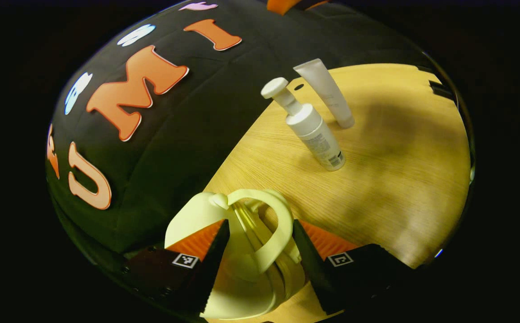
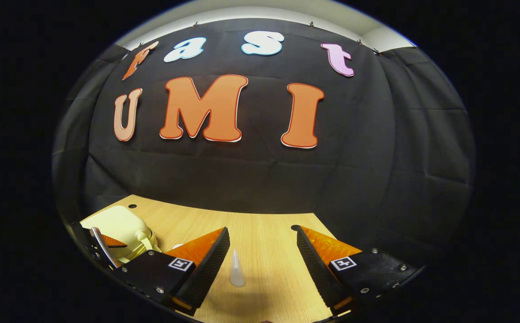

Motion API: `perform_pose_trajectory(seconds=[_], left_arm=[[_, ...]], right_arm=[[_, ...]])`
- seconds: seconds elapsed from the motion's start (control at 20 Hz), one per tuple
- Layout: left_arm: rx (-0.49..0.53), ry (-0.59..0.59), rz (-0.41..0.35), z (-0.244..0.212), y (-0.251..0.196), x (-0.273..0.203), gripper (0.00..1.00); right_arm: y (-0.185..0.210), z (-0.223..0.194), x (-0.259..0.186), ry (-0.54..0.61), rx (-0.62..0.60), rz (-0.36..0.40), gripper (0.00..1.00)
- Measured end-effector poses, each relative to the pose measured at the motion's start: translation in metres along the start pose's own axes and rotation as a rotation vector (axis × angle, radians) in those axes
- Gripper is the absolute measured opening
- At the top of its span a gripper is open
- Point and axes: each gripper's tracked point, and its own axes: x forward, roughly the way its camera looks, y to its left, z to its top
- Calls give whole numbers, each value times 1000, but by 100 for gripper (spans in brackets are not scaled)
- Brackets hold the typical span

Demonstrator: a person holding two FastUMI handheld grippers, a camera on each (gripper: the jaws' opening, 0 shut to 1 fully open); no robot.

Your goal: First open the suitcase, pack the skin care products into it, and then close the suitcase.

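Note:
A pale yellow suitcase (image 1: 195,215) lies shut on the wooden table (image 1: 399,179), right under my left gripper (image 1: 261,224). Its curved handle (image 1: 281,224) sits between the left fingers, which stand wide apart and open. Beyond it a white pump bottle (image 1: 316,134) stands upright, with a white tube (image 1: 327,92) standing on its cap just behind. In the right gripper view my right gripper (image 2: 262,229) is open above the table (image 2: 264,224). The white tube (image 2: 236,269) stands ahead between its fingers, not touched. The suitcase (image 2: 121,226) is at the far left.
The black cloth wall runs close behind the table's back edge in both views. A small cable hole (image 1: 299,86) is in the tabletop near the tube. Bare wood stretches to the right of the bottles.

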Motion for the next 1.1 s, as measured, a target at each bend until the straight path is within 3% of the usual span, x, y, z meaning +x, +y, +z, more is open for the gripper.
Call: perform_pose_trajectory(seconds=[0.05,0.1,0.25,0.3,0.35,0.6,1.1], left_arm=[[34,12,-2,-1,-4,2,81],[62,17,-3,-2,-8,4,82],[99,14,-9,1,-16,7,47],[109,14,-5,-1,-14,0,29],[109,-7,-5,9,-13,-5,24],[-47,-39,-25,19,7,-14,18],[-410,-119,89,28,126,-61,17]], right_arm=[[1,0,0,3,0,-1,96],[1,-1,0,3,2,-1,96],[2,4,-1,-9,5,-4,96],[2,5,0,-11,4,-6,95],[3,7,0,-13,5,-5,96],[11,13,-1,-20,3,2,95],[54,35,4,-56,-36,60,95]])
